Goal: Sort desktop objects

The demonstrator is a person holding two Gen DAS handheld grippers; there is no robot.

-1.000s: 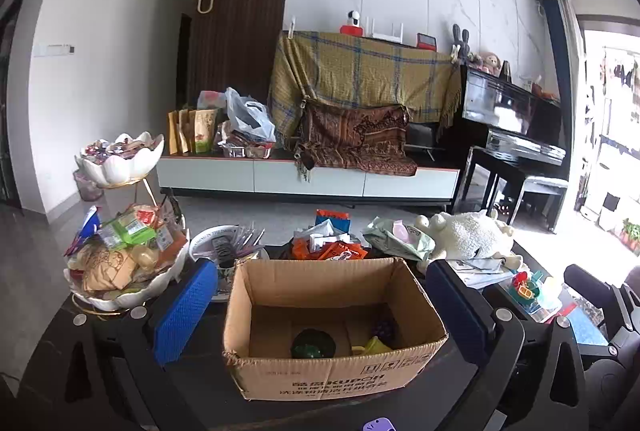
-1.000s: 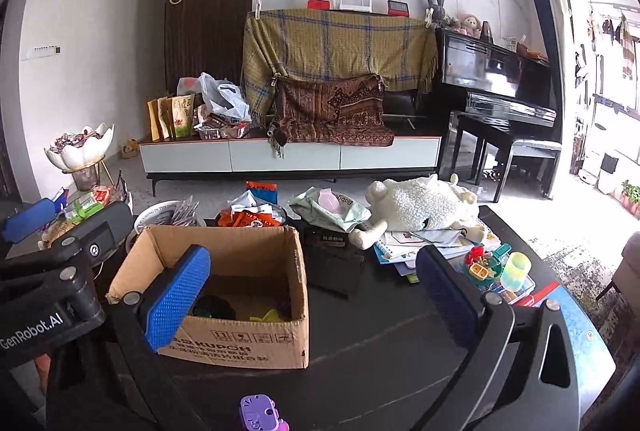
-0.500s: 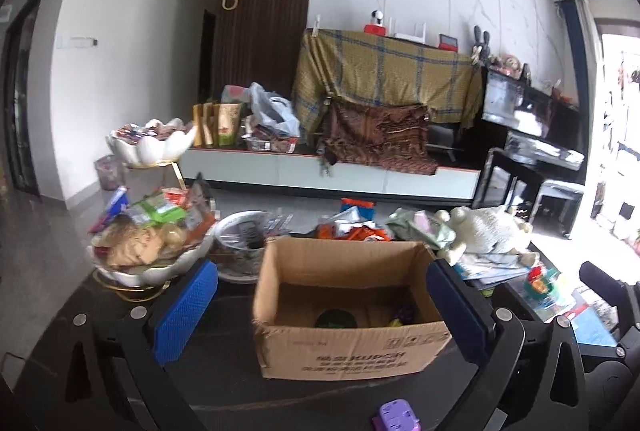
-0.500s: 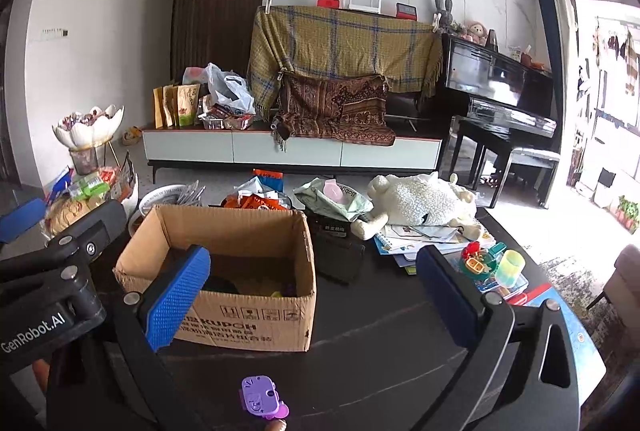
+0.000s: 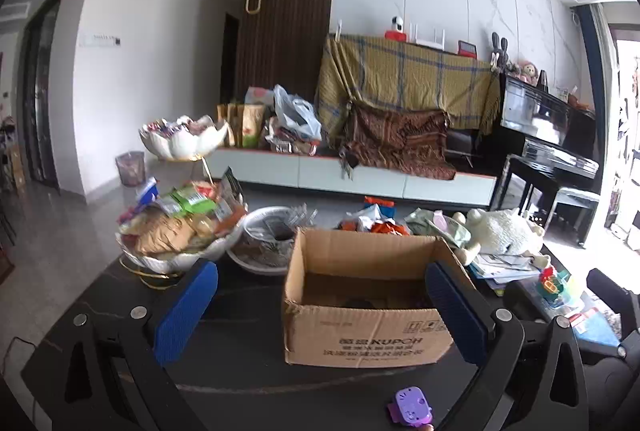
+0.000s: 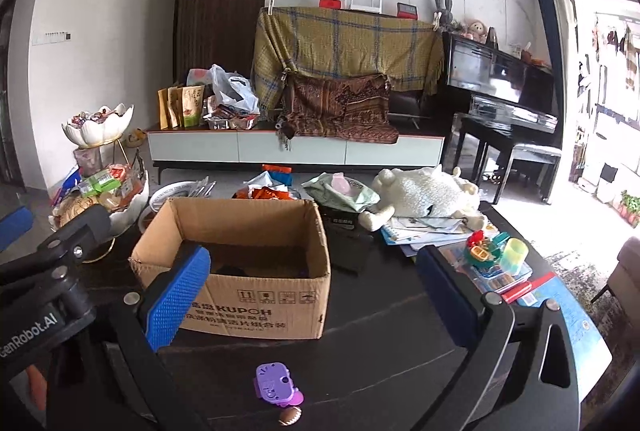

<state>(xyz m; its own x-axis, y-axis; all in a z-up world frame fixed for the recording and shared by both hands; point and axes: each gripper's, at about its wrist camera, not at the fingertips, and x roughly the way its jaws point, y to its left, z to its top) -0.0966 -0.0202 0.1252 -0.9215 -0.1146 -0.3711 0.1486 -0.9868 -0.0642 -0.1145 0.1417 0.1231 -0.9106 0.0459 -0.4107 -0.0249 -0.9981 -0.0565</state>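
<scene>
Both grippers, left [image 5: 320, 315] and right [image 6: 308, 295], hang spread and empty near the box [image 6: 244, 271]; a careless reach could knock the purple toy [image 6: 274, 387] off the near table [image 6: 380, 347] edge.

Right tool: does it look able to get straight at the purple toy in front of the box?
Probably yes. The right tool is open and empty, and the purple toy lies on bare tabletop between its fingers, nearer than the cardboard box. Only a small brown ball sits beside it.

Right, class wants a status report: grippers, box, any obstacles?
Left gripper open, empty. Right gripper open, empty. Cardboard box upright on table, purple toy loose in front. Nothing blocking the toy.
</scene>
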